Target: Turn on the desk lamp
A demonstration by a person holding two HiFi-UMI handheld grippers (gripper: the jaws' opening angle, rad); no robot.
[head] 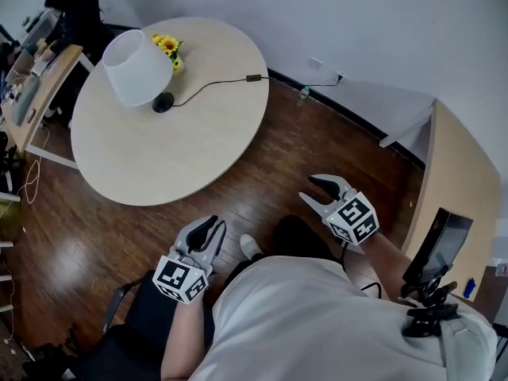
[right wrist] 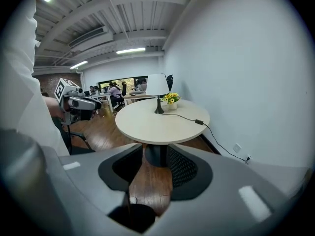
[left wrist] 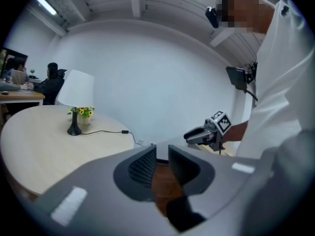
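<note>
The desk lamp, with a white shade [head: 136, 67] and a black base [head: 163, 102], stands at the far left of a round beige table [head: 182, 149]. Its black cord carries an inline switch [head: 253, 78] near the table's far edge. The lamp [left wrist: 76, 90] also shows in the left gripper view, and the lamp [right wrist: 157, 85] stands small in the right gripper view. My left gripper [head: 211, 228] hangs over the wood floor short of the table, jaws a narrow gap apart and empty. My right gripper [head: 321, 190] is held to the right, open and empty, well clear of the table.
Yellow flowers [head: 168, 46] sit behind the lamp. The cord runs to a wall socket [head: 340, 76]. A wooden desk with a dark screen [head: 440, 240] stands at the right, another cluttered desk [head: 36, 94] at the far left. A dark chair [head: 135, 308] is beneath the person.
</note>
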